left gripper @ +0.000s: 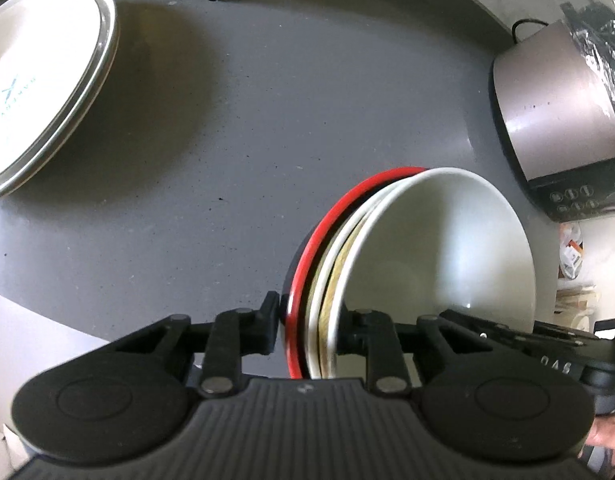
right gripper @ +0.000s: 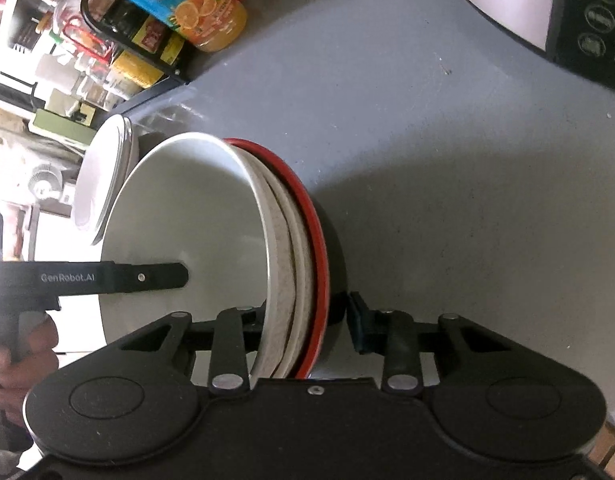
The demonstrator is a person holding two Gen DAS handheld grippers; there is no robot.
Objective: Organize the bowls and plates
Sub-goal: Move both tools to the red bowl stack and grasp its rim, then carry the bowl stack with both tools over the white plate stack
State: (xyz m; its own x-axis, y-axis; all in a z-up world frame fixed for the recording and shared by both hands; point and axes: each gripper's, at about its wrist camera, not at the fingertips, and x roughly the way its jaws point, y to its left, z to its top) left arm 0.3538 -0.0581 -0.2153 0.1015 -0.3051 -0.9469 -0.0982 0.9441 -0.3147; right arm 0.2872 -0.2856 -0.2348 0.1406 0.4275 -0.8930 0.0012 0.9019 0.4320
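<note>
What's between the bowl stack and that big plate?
Only bare grey counter lies between the bowl stack and plate, in the left wrist view.

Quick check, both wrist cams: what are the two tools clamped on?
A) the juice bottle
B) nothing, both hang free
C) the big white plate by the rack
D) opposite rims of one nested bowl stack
D: the left tool and the right tool each straddle the rim of the bowl stack, white bowl on top, red-rimmed one outermost.
</note>
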